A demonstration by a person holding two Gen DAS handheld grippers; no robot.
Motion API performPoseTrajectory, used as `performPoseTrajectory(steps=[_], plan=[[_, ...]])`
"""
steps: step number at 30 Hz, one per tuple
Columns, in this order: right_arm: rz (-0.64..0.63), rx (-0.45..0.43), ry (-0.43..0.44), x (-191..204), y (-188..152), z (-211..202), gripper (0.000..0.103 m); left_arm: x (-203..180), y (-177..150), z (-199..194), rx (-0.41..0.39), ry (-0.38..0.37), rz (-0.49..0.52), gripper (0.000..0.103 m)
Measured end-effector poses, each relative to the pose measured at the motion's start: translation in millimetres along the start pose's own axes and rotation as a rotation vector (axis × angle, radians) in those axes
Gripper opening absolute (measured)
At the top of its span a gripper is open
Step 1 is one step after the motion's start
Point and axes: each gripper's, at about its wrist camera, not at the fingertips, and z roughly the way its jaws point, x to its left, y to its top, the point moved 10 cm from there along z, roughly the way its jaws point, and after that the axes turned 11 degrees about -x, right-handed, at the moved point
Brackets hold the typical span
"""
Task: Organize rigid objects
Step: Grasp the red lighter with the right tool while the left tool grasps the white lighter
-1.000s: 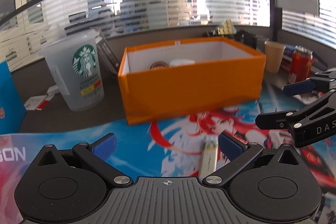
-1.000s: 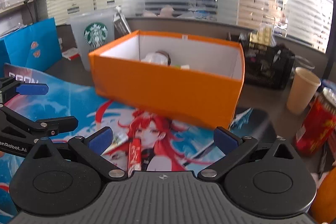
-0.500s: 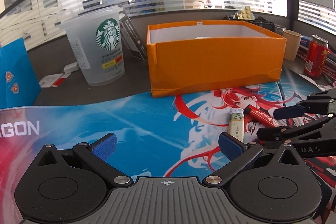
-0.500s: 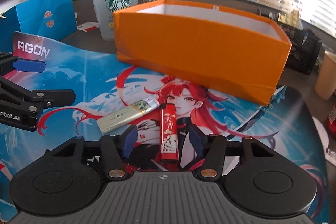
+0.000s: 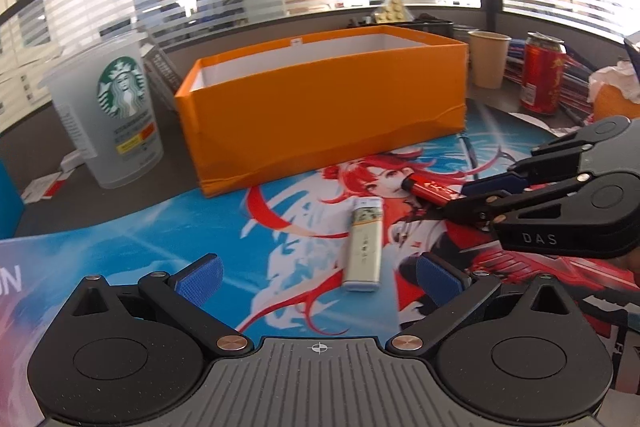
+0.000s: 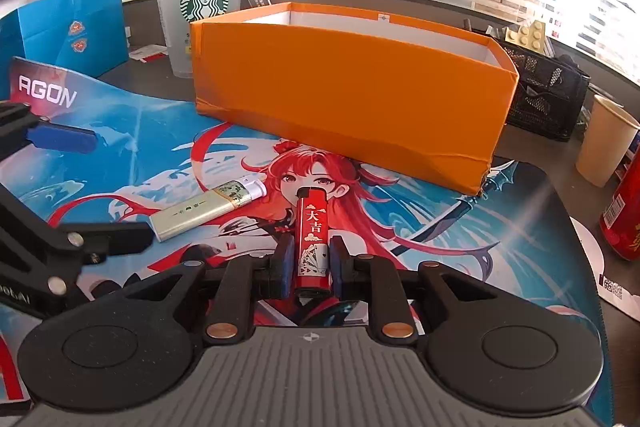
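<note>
So my left gripper hangs released over the pale lighter lying loose on the mat; my right gripper pinches the red lighter. Both remain outside the orange box, so sorting looks barely begun.

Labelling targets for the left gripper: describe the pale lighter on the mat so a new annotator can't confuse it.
Find the big orange box at the back of the anime desk mat. In front of it two lighters lie on the printed red-haired figure. The pale lighter is the free one, cream-bodied with a white cap; its neighbour, the red lighter, is pinched in the right gripper.
</note>
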Motion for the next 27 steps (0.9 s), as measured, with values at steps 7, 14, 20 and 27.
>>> performPoseTrajectory(steps=[7, 14, 20, 27], plan=[[0.031, 0.0, -0.032, -18, -2, -4, 0.018, -23, -2, 22, 0.029, -0.1, -0.018, 0.102], [0.038, -0.006, -0.03, -21, -2, -4, 0.018, -22, -5, 40, 0.031, -0.113, -0.077, 0.092], [0.039, -0.009, -0.031, -22, -2, -4, 0.018, -17, -2, 38, 0.016, -0.102, -0.08, 0.07], [0.035, -0.01, -0.033, -23, -2, -3, 0.018, -28, 1, 33, -0.016, -0.149, -0.046, 0.038]])
